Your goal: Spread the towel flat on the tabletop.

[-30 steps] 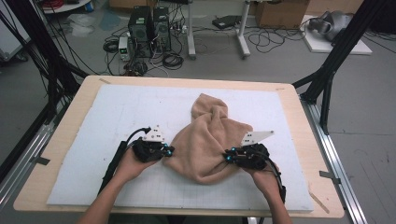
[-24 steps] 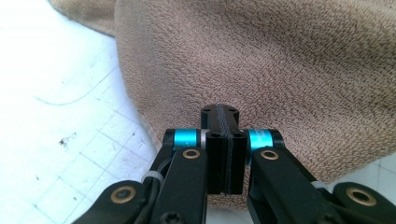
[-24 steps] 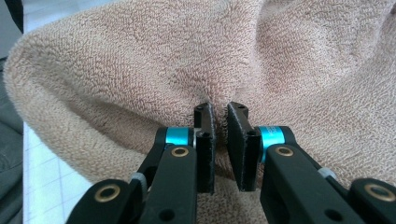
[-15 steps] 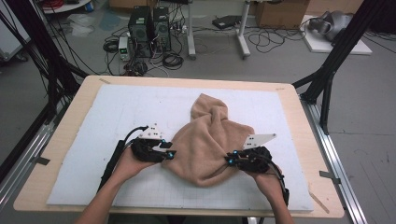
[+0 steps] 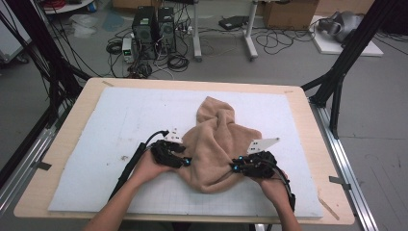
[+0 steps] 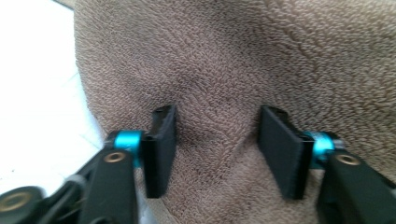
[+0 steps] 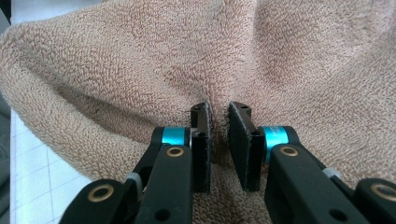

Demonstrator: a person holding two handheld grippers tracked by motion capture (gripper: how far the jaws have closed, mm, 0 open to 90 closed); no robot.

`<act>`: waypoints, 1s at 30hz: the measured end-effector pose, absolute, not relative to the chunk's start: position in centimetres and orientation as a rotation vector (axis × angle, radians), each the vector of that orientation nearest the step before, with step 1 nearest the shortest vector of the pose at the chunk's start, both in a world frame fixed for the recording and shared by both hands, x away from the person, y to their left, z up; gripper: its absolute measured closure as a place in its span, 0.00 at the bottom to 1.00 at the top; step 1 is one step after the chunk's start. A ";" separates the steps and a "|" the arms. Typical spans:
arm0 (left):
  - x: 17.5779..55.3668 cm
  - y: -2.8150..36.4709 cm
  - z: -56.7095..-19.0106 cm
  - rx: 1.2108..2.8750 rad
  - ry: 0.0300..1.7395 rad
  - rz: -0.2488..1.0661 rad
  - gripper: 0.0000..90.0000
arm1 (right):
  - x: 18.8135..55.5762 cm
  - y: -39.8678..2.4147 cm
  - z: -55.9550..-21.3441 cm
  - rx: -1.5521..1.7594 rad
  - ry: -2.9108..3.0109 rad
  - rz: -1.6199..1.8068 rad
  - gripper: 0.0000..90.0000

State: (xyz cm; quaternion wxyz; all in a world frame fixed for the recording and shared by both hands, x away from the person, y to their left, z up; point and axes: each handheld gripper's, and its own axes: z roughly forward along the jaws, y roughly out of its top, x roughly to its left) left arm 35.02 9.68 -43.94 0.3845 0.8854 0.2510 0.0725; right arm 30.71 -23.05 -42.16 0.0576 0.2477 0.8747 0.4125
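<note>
Towel (image 5: 219,147), tan terry, lies bunched in a loose heap on the white mat (image 5: 110,130) that covers the wooden counter (image 5: 62,122), near the middle and toward the person's side. One end trails away in a narrow peak toward the far edge; the bulk spreads wide between the two hands.

Left claw (image 5: 185,161) sits at the towel's left edge. Against the pictures from a second and half a second ago, this hand has slid in toward the cloth, and its jaws have just been opening, then easing back a little. In the left gripper view they stand well apart, pads resting on or just above the pile with a shallow ridge of cloth between them, not pinched. Left claw (image 6: 217,149) therefore holds nothing yet.

Right claw (image 5: 235,167) is at the towel's right side, hand in the same spot as before. In the right gripper view its jaws are nearly together with a thin fold of terry nipped between the pads: right claw (image 7: 219,149) has a grip on the towel.

Judgement: one side is secured and the left is setting up a fresh bite. Next comes closing the left on a fold, likely to lift and spread the towel.
</note>
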 end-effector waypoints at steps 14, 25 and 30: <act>34.2 11.6 -42.2 2.254 0.640 0.276 0.89 | 31.1 -22.3 -41.7 0.728 2.632 1.274 0.88; 28.5 17.6 -38.6 2.163 0.636 0.397 0.90 | 30.4 -19.0 -39.1 0.588 2.682 1.354 0.90; 24.9 19.8 -39.2 2.154 0.654 0.389 0.90 | 28.5 -17.2 -39.1 0.515 2.750 1.355 0.90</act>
